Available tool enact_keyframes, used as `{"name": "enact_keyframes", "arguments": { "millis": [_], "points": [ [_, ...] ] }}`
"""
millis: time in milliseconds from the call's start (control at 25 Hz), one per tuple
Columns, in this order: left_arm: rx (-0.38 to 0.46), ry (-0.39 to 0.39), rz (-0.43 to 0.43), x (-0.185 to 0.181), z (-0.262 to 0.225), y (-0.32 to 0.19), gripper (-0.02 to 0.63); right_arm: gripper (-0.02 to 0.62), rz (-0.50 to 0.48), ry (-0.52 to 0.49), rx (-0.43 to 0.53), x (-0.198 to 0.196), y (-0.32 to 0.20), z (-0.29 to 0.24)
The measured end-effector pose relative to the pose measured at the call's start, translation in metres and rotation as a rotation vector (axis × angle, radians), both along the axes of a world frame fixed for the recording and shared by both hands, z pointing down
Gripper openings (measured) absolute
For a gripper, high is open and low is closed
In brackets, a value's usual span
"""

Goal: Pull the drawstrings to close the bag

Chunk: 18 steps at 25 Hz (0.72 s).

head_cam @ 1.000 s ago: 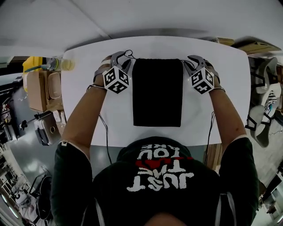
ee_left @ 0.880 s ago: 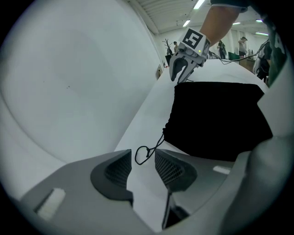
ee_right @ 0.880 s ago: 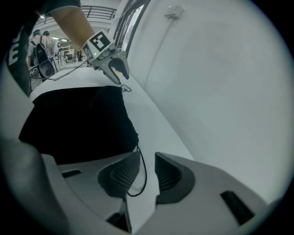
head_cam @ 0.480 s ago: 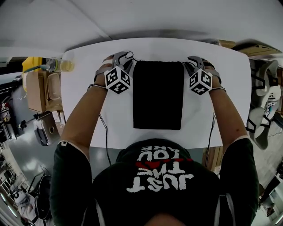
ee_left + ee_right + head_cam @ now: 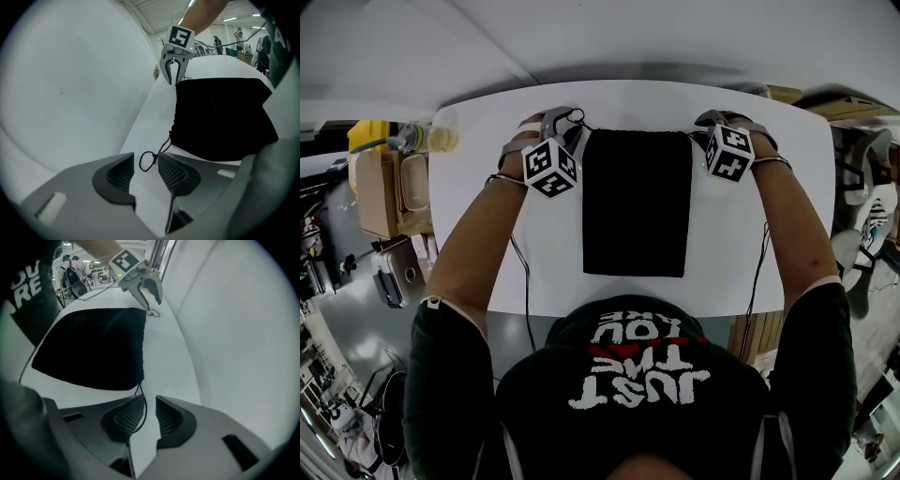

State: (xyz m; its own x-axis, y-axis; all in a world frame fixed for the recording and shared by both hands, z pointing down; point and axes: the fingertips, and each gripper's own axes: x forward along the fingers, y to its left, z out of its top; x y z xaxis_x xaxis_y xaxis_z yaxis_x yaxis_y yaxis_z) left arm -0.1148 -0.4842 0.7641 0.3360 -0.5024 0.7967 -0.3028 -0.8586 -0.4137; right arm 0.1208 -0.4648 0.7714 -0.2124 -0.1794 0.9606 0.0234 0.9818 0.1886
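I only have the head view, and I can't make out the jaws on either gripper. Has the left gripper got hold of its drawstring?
Observer: No. The left gripper has its jaws apart. The drawstring loop lies between them, unpinched.
Operator: And the right one?
Observer: The right gripper has its jaws closing around the other drawstring of the black bag. The cord lies along one pad and a gap shows beside it, so it is not clamped yet.
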Motion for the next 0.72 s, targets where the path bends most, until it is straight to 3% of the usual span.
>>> {"name": "enact_keyframes", "arguments": {
  "millis": [160, 280, 720],
  "points": [
    [-0.002, 0.004, 0.000, 0.000, -0.001, -0.001, 0.141, 0.071, -0.011, 0.017, -0.180, -0.001, 0.002, -0.001],
    [-0.002, 0.005, -0.001, -0.002, -0.001, -0.001, 0.141, 0.069, 0.000, 0.019, -0.250, -0.003, 0.004, 0.001],
    [-0.006, 0.009, -0.013, -0.002, 0.000, 0.001, 0.141, 0.006, 0.029, 0.007, -0.248, -0.003, 0.011, 0.001]
  ]
}}
